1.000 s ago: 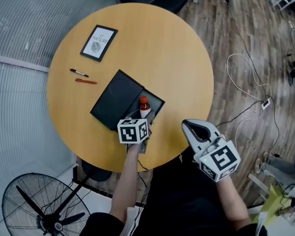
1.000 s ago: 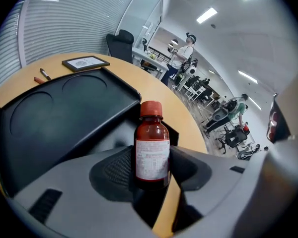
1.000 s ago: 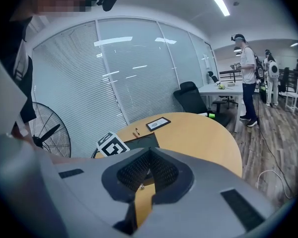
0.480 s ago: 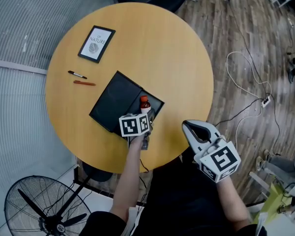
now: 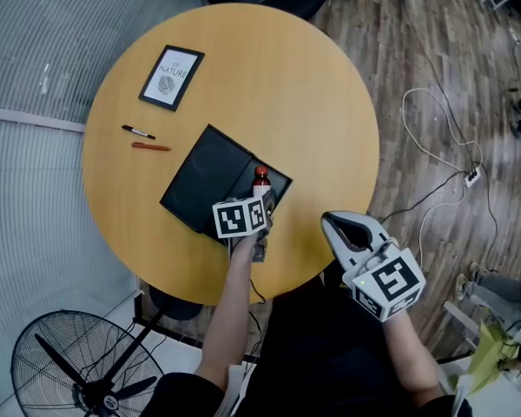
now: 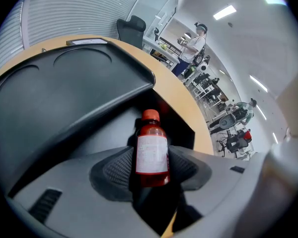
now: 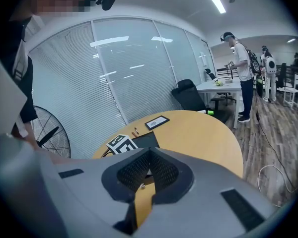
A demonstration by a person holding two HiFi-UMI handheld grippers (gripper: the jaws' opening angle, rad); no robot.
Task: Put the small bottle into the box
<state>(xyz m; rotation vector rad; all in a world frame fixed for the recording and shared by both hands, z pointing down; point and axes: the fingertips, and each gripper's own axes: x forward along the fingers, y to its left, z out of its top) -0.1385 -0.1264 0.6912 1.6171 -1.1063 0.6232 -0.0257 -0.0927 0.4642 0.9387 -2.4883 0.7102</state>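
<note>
**A:** Since the left tool [image 5: 253,207] reaches in over the near rim of the round pale-wood bench [image 5: 321,94], what is it gripping?

**B:** Its jaws are clamped on the small red bottle with the orange-red cap [image 6: 152,150], one ribbed pad on each side of the body, cap pointing away from the tool. The bottle sits over the open compartment of the flat black box [image 6: 181,128], just ahead of the tips. I cannot tell whether its base touches the box floor.

**A:** How tight are the edges round it?

**B:** The box's opened black lid [image 5: 210,174] lies flat to the left of the tool, its raised edge close beside the bottle. The compartment's far wall is just beyond the cap. The box stands near the bench's near rim, and bare wood stretches well beyond and to the right of the tool.

**A:** And the other one?

**B:** The right tool [image 7: 148,168] has its jaws together with nothing between them. It hangs off the bench, outside the rim and well to the right of the left tool.

**A:** Any writing?

**B:** The bottle's white label carries print too blurred to read. Far beyond the left tool, to its left, lies a black-framed white card [image 5: 171,76] reading "OF NATURE". Between card and lid lie a black marker pen [image 5: 139,130] and an orange pen [image 5: 151,146], apart from both.
</note>
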